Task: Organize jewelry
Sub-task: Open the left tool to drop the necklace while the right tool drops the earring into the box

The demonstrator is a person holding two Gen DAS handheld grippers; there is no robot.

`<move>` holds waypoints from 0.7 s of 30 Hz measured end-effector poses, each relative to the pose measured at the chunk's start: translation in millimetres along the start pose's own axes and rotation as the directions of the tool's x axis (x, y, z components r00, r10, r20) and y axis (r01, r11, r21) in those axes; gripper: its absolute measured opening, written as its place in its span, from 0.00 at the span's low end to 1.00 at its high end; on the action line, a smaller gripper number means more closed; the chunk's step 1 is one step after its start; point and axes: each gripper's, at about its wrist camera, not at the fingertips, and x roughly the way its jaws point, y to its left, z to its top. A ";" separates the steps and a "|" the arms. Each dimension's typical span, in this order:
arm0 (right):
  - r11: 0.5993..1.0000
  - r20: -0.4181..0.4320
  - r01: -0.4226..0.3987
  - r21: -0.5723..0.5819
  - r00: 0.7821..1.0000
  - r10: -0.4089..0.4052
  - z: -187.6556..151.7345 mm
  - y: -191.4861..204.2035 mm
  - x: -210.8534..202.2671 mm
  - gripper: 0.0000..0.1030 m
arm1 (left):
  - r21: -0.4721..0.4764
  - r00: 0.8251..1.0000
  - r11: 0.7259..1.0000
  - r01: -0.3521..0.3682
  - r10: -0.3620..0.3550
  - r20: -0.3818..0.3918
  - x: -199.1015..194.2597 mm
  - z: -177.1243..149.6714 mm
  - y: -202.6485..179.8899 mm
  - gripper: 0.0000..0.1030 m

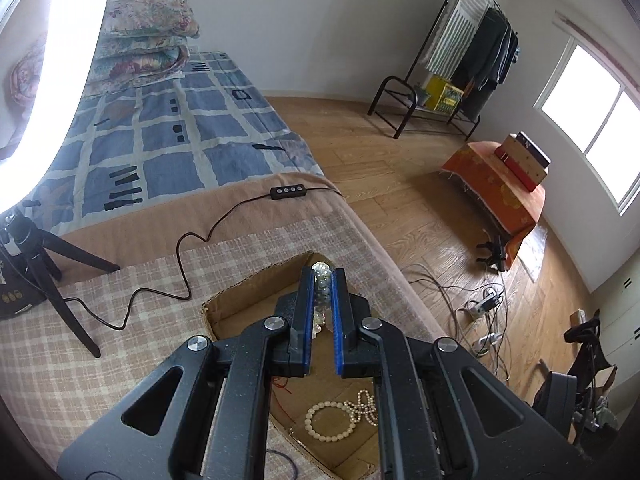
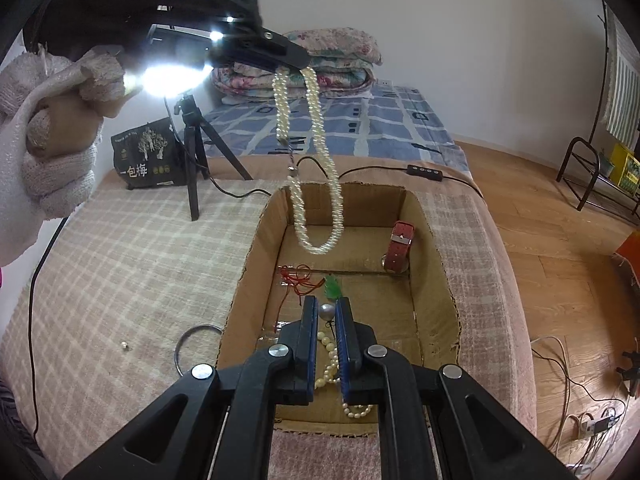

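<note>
My left gripper (image 1: 325,270) is shut on a white pearl necklace (image 1: 322,292); in the right wrist view it (image 2: 294,65) holds the necklace (image 2: 318,184) high so its loop hangs into the open cardboard box (image 2: 436,248). My right gripper (image 2: 327,305) sits low over the box's near end, shut on a grey pearl (image 2: 327,312). In the box lie a red watch strap (image 2: 400,246), a red cord (image 2: 298,278) with a green pendant (image 2: 332,288), and cream bead strands (image 2: 332,360). A cream bead bracelet (image 1: 330,420) shows below the left gripper.
The box rests on a plaid-covered bed (image 2: 120,264). A tripod (image 2: 196,148), a black snack bag (image 2: 146,154) and a cable with a remote (image 2: 425,172) stand behind it. A metal ring (image 2: 196,344) and a small bead (image 2: 125,345) lie left of the box.
</note>
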 end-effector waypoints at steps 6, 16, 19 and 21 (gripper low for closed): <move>1.000 0.017 0.008 -0.008 1.000 -0.008 2.0 2.9 2.9 0.55 | 0.032 1.000 0.999 -0.005 0.006 -0.028 9.4 -3.3 -6.6 0.18; 0.997 0.049 0.069 -0.029 0.996 -0.068 1.9 15.9 -7.5 0.92 | 0.053 0.999 0.998 -0.036 0.036 0.001 -12.4 -9.3 -6.0 0.48; 0.996 0.047 0.080 -0.048 0.996 -0.078 0.6 21.7 -11.9 0.92 | 0.058 0.999 0.997 -0.046 0.046 0.011 -26.1 -11.8 -4.7 0.48; 0.995 0.045 0.082 -0.051 0.996 -0.080 -0.7 25.2 -16.5 0.93 | 0.064 0.998 0.996 -0.057 0.055 0.026 -39.8 -14.4 -4.0 0.48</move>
